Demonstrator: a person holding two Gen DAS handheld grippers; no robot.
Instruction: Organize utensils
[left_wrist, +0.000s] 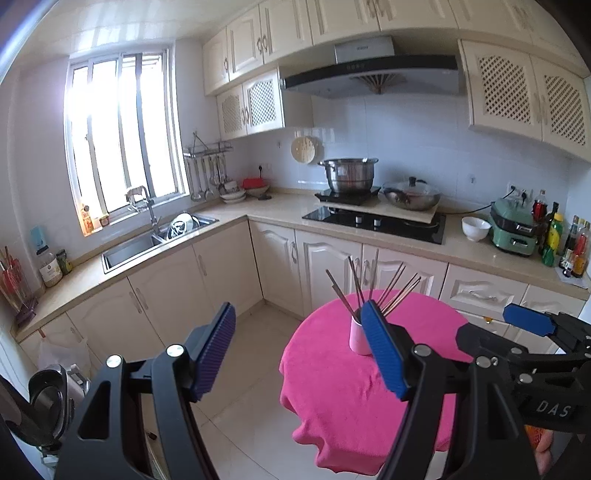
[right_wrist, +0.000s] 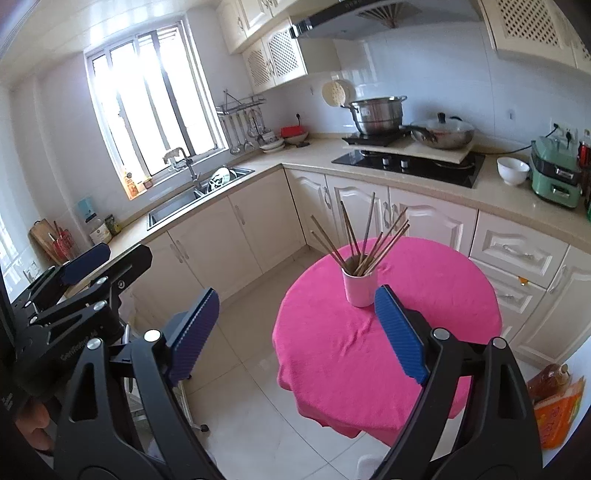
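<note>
The left tool (left_wrist: 304, 354) is held above the tiled floor just off the left edge of the round bench covered with a bright pink cloth (left_wrist: 332, 387); its two blue ribbed pads are spread wide apart and nothing sits between them. In the left wrist view its right-hand pad overlaps the small pale pink cylindrical cup (left_wrist: 357, 338), though contact cannot be confirmed from that view. The cup stands upright on the pink cloth, towards the far side of the bench, and holds a bundle of thin brown chopsticks (left_wrist: 360, 280) that fan outward from its mouth, tips pointing up. The right tool (right_wrist: 299, 332) is likewise fully spread and holds nothing; in the right wrist view its right-hand pad lies just in front of the cup (right_wrist: 359, 288) and slightly to its right, with a gap between them. The chopsticks (right_wrist: 364, 240) are all inside the cup; none lie on the cloth (right_wrist: 369, 350).
</note>
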